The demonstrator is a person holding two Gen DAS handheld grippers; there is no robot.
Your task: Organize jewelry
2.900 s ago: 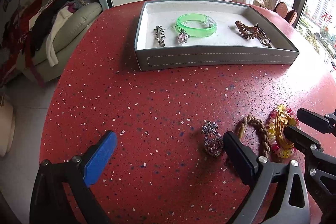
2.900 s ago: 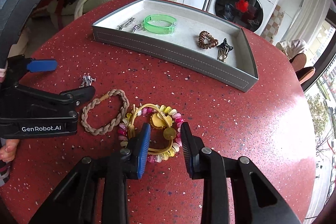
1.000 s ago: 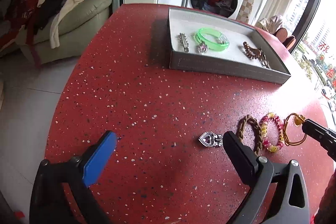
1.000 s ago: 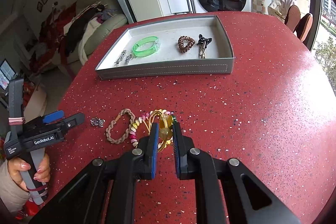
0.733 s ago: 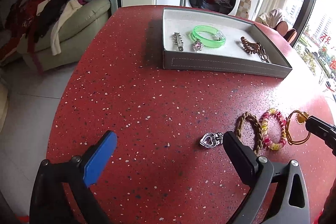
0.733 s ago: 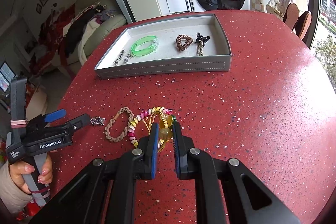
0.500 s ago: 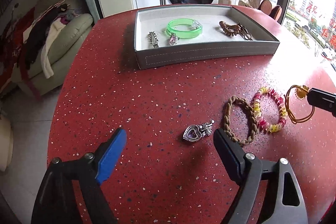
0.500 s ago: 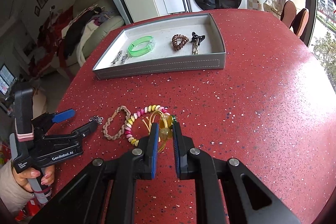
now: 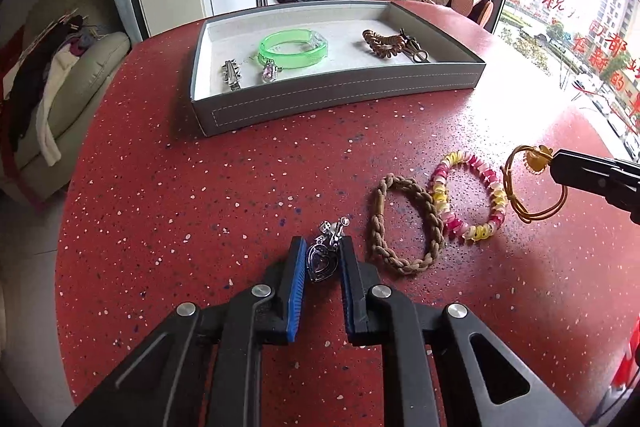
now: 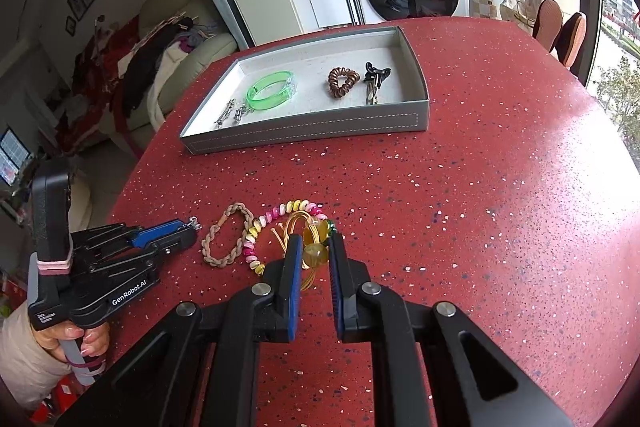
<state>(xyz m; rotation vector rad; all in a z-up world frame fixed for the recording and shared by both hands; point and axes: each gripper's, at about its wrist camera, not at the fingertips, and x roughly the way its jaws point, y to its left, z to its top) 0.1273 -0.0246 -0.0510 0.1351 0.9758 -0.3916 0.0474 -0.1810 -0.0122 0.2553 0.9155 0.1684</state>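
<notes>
Pendant (image 9: 321, 259), a silver heart with a purple stone, sits squarely between the jaws of the left gripper (image 9: 322, 261) on the red speckled surface (image 9: 200, 195); its long axis runs away from the gripper toward the tray, with the bail and small charm poking out beyond the fingertips; the jaws are closing on it, blue pads (image 9: 297, 267) right at its sides, though whether they already bite I cannot tell for certain. Left hand is plainly the nearer one to this piece; the right gripper (image 10: 314, 255) is occupied well to the side, its jaws pressed onto the amber bead of the gold cord bracelet (image 10: 310, 247), which lies partly on the surface.

Grey tray (image 9: 336, 101) stands farther off, straight ahead of the pendant and well apart from it, so the carry, as I judge it, goes forward and over the near wall.

Count on the open surface: four pieces; one pendant, one braided tan bracelet (image 9: 406, 223), one pink-and-yellow beaded bracelet (image 9: 468, 199) touching the braid, one gold cord bracelet. Count inside the tray: five pieces; one green bangle (image 9: 294, 49), one silver clip (image 9: 231, 77), one small charm (image 9: 270, 73) just beside the bangle, one brown coil hair tie (image 9: 382, 43), one dark clip (image 9: 416, 49) touching the coil.
</notes>
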